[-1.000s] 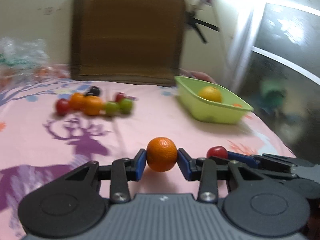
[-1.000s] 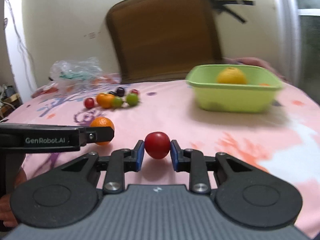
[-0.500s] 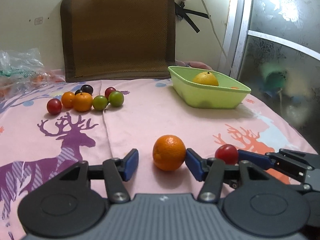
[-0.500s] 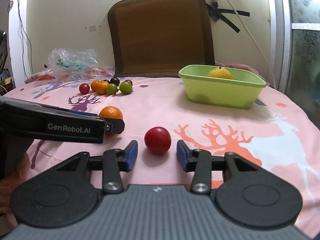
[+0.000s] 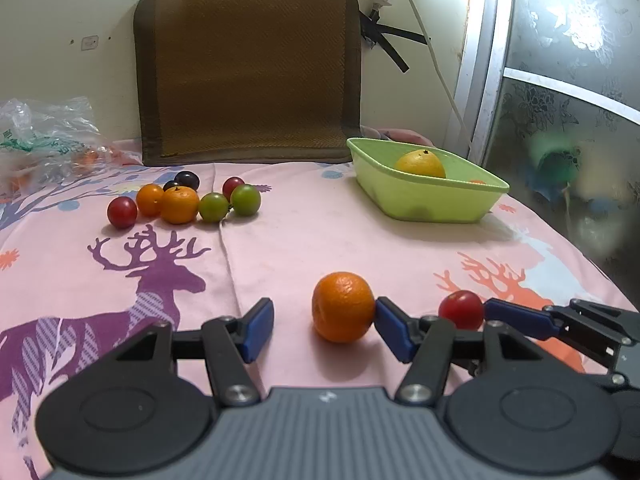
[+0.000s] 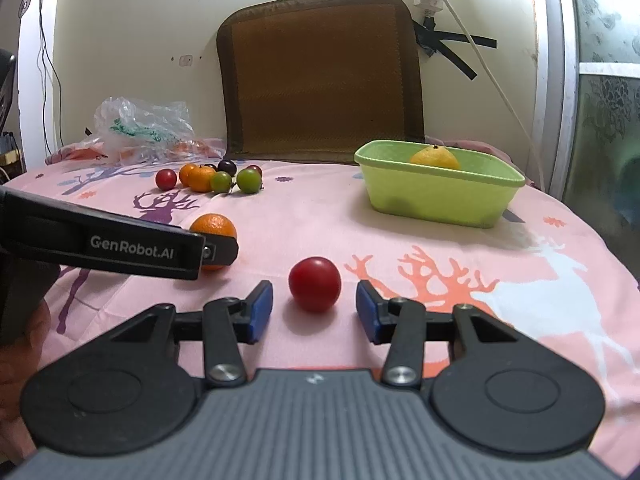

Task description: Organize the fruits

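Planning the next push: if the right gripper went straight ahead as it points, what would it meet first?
The red fruit, lying between the open right gripper fingers. Beyond it, bare cloth as far as shows.

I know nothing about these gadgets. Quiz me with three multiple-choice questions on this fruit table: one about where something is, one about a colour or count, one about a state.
1. Where does the yellow citrus fruit lie?
A. In the green tub
B. On the pink cloth
C. In the plastic bag

2. How many green fruits are in the far cluster?
A. None
B. Two
C. Five

3. How does the right gripper stand toward the red tomato?
A. Shut on it
B. Open, a gap on each side
C. Holding it in the air

Answers:
1 A: it shows above the tub's rim.
2 B: two green fruits sit side by side at the cluster's right end.
3 B: the tomato rests on the cloth, touching neither blue pad.
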`<state>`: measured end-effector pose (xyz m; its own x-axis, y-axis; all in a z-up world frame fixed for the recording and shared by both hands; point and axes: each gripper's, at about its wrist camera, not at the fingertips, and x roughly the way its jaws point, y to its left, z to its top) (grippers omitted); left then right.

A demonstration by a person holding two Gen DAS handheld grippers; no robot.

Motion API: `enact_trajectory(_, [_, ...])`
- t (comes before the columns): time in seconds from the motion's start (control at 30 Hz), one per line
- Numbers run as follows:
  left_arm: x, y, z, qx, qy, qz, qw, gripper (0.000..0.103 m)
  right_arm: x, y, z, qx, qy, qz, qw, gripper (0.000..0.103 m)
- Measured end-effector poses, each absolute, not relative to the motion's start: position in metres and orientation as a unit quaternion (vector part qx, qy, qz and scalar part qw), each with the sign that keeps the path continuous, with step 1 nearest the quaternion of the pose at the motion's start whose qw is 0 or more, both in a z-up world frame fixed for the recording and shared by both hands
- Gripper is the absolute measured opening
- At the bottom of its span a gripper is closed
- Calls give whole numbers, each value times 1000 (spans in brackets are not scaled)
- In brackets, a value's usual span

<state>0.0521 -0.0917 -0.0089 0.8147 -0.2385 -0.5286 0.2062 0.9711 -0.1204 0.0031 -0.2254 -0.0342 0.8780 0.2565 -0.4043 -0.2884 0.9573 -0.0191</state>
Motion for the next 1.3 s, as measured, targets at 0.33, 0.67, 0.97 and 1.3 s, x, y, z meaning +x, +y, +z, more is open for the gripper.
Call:
enact_trajectory(0.33, [51,-91,-8,-27,278,-113,953,58,1,-224,-34,-42,198,140,969,49])
enact_trajectory(0.67, [48,-87,-6,-33,260,-96,960,92,2,-224,-34,-43,199,142,969,50])
enact_trajectory(0.97, [42,-84,-4,-47,240,-89,965,102,2,-225,-34,-42,200,142,968,50])
enact_trajectory(1.3, [42,-78,-5,-72,240,-102,963,103,3,-223,-36,-43,203,145,967,50])
